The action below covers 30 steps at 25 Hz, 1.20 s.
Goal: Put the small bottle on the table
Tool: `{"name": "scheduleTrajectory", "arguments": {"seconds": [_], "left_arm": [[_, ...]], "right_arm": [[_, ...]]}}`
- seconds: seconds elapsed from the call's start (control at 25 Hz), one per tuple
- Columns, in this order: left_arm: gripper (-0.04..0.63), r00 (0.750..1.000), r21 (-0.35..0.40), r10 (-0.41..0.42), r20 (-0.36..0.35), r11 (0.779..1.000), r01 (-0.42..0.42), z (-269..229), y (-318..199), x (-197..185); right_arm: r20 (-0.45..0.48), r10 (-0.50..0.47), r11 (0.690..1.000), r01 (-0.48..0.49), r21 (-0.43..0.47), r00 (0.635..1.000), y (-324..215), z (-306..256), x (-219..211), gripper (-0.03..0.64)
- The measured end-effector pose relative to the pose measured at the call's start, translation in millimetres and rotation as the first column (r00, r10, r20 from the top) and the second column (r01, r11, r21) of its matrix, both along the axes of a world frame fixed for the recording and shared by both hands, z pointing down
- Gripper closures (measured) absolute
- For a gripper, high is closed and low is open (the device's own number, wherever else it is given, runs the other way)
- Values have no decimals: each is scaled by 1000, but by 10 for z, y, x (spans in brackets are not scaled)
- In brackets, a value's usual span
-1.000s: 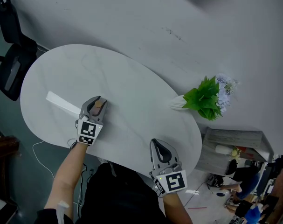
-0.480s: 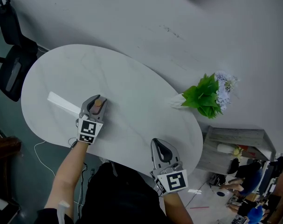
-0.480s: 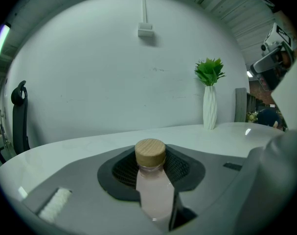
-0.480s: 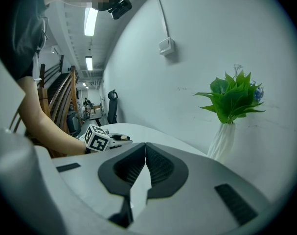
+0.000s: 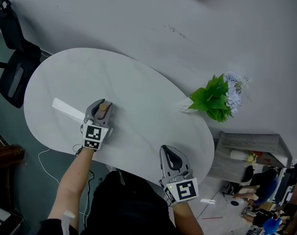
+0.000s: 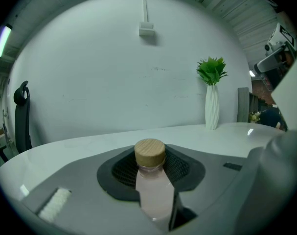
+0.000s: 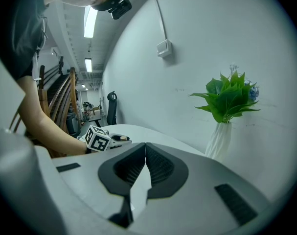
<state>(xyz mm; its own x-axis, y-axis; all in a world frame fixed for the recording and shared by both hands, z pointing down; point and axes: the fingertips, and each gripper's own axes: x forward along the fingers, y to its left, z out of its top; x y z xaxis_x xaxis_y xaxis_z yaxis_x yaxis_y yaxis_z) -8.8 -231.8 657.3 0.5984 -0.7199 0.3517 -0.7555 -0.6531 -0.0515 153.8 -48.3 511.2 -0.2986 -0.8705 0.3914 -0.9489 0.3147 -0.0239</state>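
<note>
A small bottle (image 6: 152, 190) of pale pink liquid with a round wooden cap (image 5: 103, 107) stands upright between the jaws of my left gripper (image 5: 101, 108), which is shut on it over the left half of the white oval table (image 5: 133, 102). Whether its base touches the tabletop is hidden. In the left gripper view the grey jaws close around its body below the cap. My right gripper (image 5: 171, 158) is at the table's near right edge, its dark pads (image 7: 160, 166) meeting with nothing between them. It also sees the left gripper (image 7: 112, 140) far off.
A white vase with green leaves and pale flowers (image 5: 214, 101) stands at the table's far right end. A white flat strip (image 5: 66, 109) lies left of the left gripper. A black chair (image 5: 12, 67) is beyond the table's left end. Shelves and clutter (image 5: 248, 155) sit lower right.
</note>
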Motion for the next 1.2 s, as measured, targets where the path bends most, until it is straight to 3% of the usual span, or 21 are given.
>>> {"name": "scheduleTrajectory", "arguments": {"seconds": [0.64, 0.72, 1.2], "left_arm": [[454, 999, -37, -48, -1, 998, 47, 29, -16, -23], [414, 999, -47, -39, 6, 998, 39, 40, -12, -3], [348, 999, -51, -32, 23, 998, 33, -52, 62, -7]], "right_arm": [[0, 59, 998, -59, 35, 998, 244, -131, 256, 611], [1, 69, 997, -69, 40, 998, 271, -146, 294, 611], [20, 63, 995, -64, 74, 998, 369, -223, 273, 611]]}}
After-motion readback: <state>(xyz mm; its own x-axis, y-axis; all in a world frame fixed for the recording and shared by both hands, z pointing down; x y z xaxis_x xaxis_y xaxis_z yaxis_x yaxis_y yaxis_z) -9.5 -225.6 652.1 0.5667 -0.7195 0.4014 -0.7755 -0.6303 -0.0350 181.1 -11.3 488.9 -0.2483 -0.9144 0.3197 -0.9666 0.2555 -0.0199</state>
